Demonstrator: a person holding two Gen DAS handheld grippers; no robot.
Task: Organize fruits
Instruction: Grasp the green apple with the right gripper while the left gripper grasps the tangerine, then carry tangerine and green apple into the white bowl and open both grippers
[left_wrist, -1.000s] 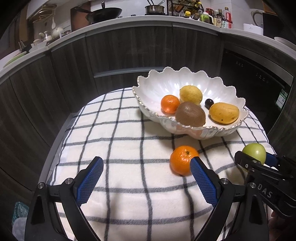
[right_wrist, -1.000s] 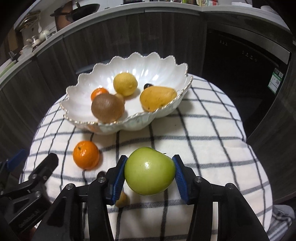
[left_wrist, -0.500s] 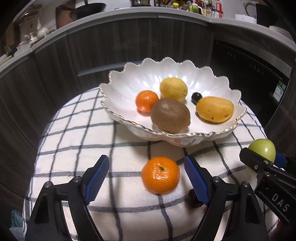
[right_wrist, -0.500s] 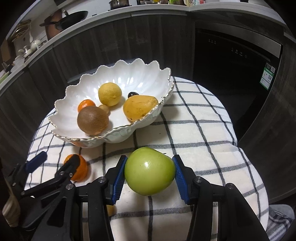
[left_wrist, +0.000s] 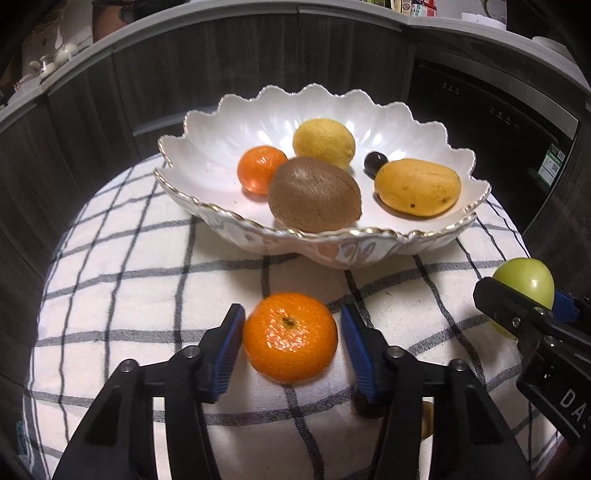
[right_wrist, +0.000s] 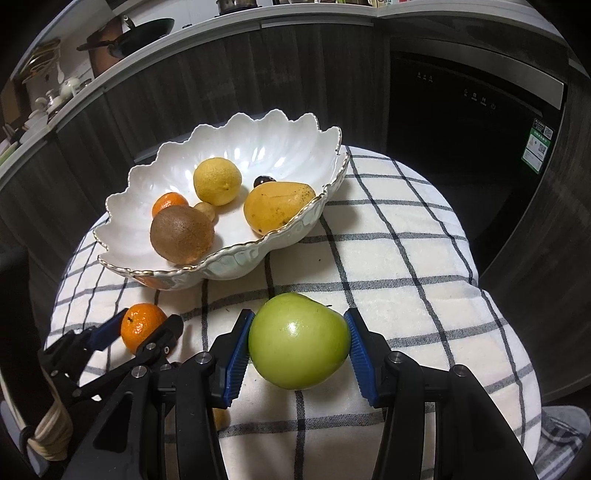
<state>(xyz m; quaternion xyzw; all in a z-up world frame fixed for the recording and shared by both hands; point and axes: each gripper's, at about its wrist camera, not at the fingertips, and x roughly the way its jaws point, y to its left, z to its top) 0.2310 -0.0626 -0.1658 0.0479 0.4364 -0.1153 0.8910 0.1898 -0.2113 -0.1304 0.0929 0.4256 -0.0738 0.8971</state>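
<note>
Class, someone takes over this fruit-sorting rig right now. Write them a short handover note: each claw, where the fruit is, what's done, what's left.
Left claw: jaws have just been closing around the tangerine on the checked cloth; a sliver of gap shows on both sides, not gripped.
Right claw: shut on the green apple.
Done: lemon, kiwi, mango and a second tangerine lie in the white bowl.
Left: finish the grasp, put both fruits in the bowl.

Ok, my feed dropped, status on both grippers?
Left gripper closing around orange on cloth, pads not yet pressing. Right gripper shut on apple. Bowl path clear.
</note>
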